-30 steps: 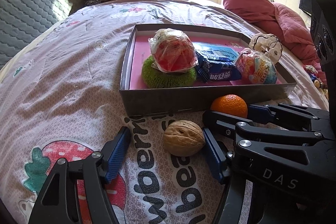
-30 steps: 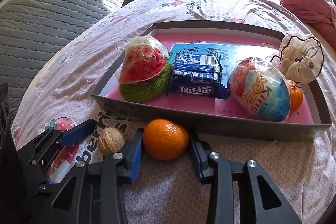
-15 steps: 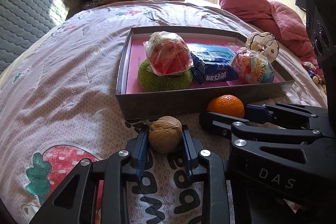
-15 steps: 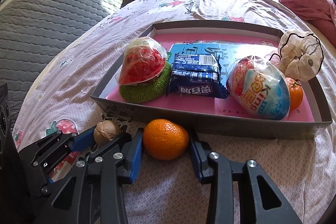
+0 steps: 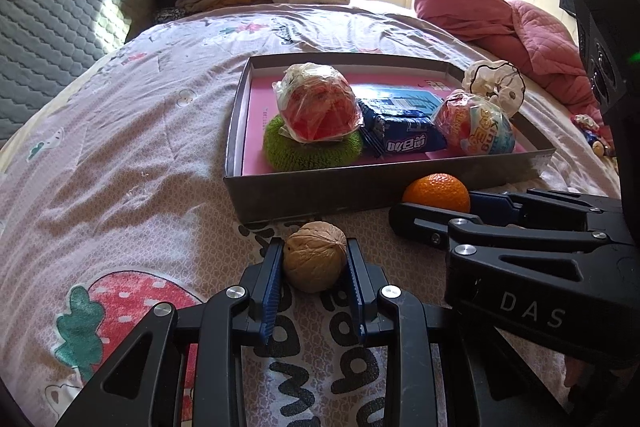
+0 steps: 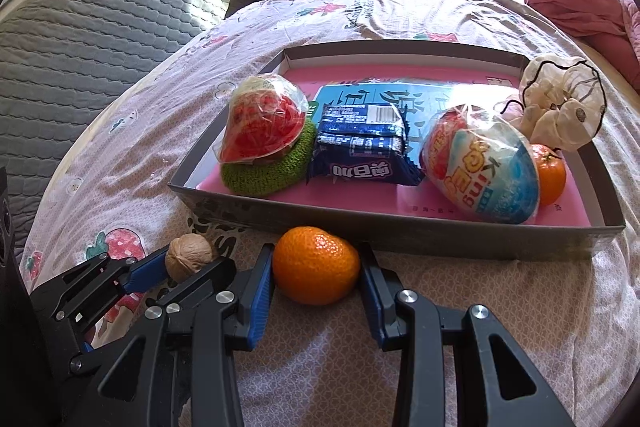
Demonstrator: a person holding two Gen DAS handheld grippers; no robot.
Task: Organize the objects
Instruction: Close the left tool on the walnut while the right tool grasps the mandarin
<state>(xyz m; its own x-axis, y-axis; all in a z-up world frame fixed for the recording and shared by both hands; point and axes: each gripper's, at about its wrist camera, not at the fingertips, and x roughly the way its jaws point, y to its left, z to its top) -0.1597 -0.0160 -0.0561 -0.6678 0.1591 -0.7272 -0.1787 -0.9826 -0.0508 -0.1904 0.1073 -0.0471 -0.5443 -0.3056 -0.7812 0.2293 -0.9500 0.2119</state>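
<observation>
Grey cardboard tray wall (image 5: 304, 191) blocks ahead; left gripper (image 5: 315, 259) clamps walnut (image 5: 315, 255), right gripper (image 6: 317, 273) clamps mandarin (image 6: 316, 270); bedspread (image 5: 132, 163) leftward lies bare.

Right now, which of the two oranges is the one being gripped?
The orange lying on the bedsheet in front of the tray, between the right gripper's blue pads. The other orange sits inside the tray, behind the egg-shaped toy.

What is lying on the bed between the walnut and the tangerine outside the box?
Only one finger of the right gripper separates walnut from tangerine; the right wrist view shows it.
</observation>
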